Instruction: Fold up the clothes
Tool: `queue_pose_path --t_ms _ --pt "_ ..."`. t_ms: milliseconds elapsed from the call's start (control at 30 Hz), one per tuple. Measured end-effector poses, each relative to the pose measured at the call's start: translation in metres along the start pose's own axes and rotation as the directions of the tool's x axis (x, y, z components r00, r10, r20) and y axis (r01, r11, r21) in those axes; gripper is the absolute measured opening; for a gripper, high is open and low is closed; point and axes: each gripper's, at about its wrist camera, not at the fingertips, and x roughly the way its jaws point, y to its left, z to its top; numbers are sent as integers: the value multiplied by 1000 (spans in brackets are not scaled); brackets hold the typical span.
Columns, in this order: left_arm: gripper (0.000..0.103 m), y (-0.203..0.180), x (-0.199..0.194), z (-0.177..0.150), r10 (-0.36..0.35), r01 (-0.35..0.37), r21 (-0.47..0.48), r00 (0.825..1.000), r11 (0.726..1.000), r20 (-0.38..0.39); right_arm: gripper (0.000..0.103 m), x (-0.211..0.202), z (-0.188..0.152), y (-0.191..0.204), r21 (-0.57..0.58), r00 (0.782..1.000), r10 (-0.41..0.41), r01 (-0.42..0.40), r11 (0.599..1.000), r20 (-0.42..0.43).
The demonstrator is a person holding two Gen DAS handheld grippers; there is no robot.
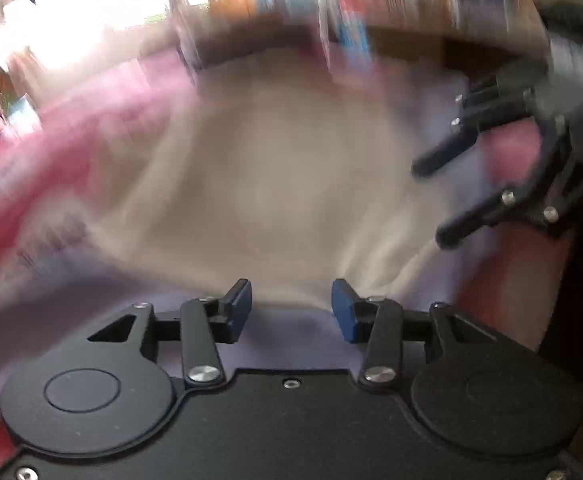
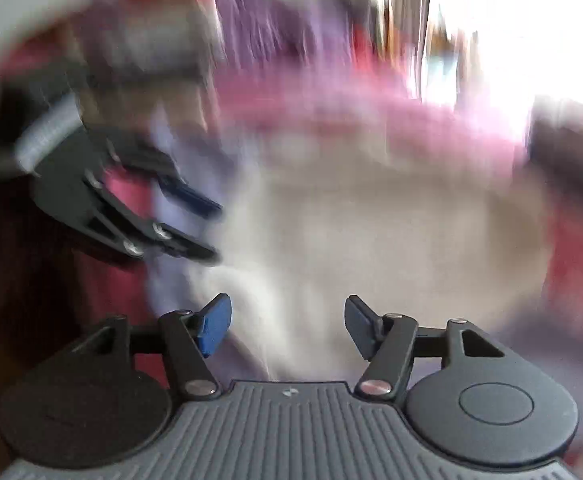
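Beige garment (image 1: 259, 184) lies spread on the pink and lilac bedding (image 1: 71, 128), everything smeared by motion blur, with both tongs, left (image 1: 291, 312) and right (image 2: 287, 328), spread wide and holding nothing, hovering just over its near edge. Best, I'd judge, to let the blur settle, then pinch one layer of hem at two corners and carry it across evenly; no basket or other container can be made out

A garment (image 1: 267, 184) lies on the bedcover (image 1: 63, 140), between both hand-held grippers.
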Motion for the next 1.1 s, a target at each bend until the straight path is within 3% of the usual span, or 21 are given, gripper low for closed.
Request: queue_pose_path --t_ms 67,200,267,367,433,533,633,733,800,833,900,933,1033,1067,1100 --pt "43 19 -8 11 -16 19 -79 999 997 35 63 -9 -5 -5 62 999 34 -36 997 37" --pt "42 73 2 35 124 -94 -222 984 971 126 61 -28 7 -48 264 986 2 -48 963 170" --pt "41 103 19 46 178 -134 -303 976 943 122 61 -27 20 -75 320 977 -93 27 947 193" --pt "40 136 41 69 220 -163 -361 968 918 121 61 -23 35 -130 451 945 -238 116 885 226" --pt "40 152 55 82 228 -166 -388 967 907 118 62 -5 45 -170 511 925 -315 169 843 213" --pt "42 173 79 94 215 -157 -415 972 896 95 62 23 46 -209 549 911 -371 220 807 179" --pt "42 184 90 97 217 -168 -429 974 887 67 60 47 43 -231 565 913 -371 220 795 167" --pt "43 189 103 102 181 -132 -462 981 877 64 51 53 44 -248 573 914 -355 187 798 196" --pt "8 195 110 105 166 -105 -498 983 861 79 42 67 52 -254 536 925 -345 212 817 160" --pt "8 202 112 106 178 -100 -535 979 839 96 39 75 55 -254 505 926 -360 258 824 114" --pt "8 227 114 97 213 -85 -646 969 759 122 39 81 55 -260 505 925 -366 269 820 101" --pt "9 232 120 92 224 -111 -658 971 745 89 39 80 54 -260 507 926 -365 267 820 102" --pt "16 231 128 88 234 -151 -622 971 768 52 46 77 58 -255 487 914 -396 308 817 87" --pt "24 231 124 92 228 -146 -617 972 774 56 47 76 62 -252 471 905 -417 331 818 89" --pt "39 230 118 96 242 -159 -607 969 779 57 47 76 66 -249 451 894 -438 355 818 91"
